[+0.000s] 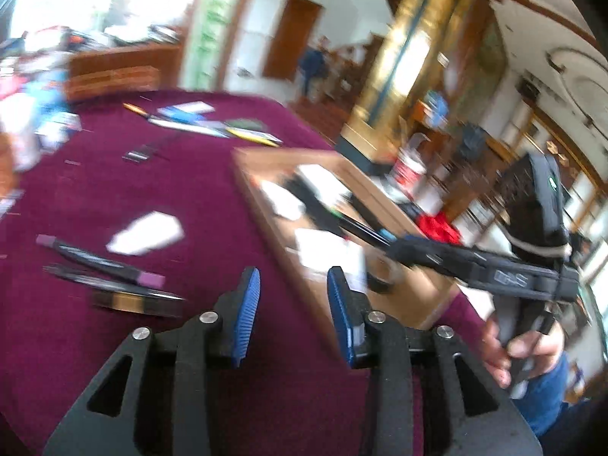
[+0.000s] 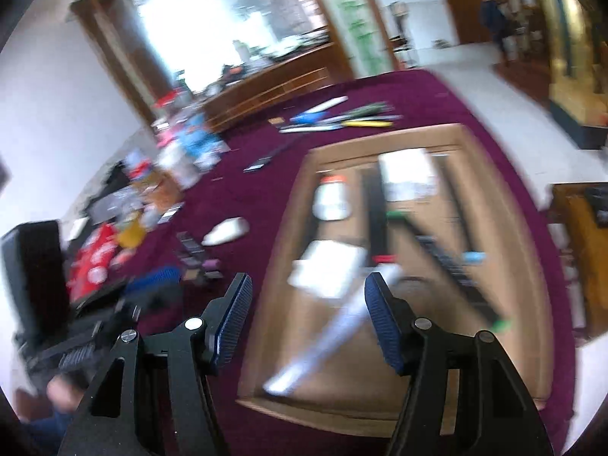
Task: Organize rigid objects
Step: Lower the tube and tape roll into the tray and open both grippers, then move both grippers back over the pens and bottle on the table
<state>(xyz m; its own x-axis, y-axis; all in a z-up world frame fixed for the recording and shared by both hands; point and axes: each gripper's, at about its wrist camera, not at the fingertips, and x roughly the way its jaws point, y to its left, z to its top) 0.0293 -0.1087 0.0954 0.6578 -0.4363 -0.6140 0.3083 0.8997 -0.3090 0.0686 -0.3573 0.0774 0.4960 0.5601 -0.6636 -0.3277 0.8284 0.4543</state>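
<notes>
The left gripper (image 1: 293, 296) hung with its jaws apart and nothing between them, over the maroon cloth (image 1: 114, 190) just short of the near left edge of the wooden tray (image 1: 262, 205). Outward and to its left lay the loose pieces yet to be sorted — two dark markers (image 1: 102, 262), side by side with their long axes running left-right across the jaws' line, and a white scrap (image 1: 146, 233) a little beyond them. The right gripper (image 2: 308, 307) also stood wide open and empty, but above the tray itself, over a white pen (image 2: 334, 338) already lying slantwise inside (blur hid the finer detail). So the markers sat on the left gripper's side, well apart from the right one; judging by that, the left was the nearer for the next pick, and it would need to swing leftward and turn to close across a barrel.
</notes>
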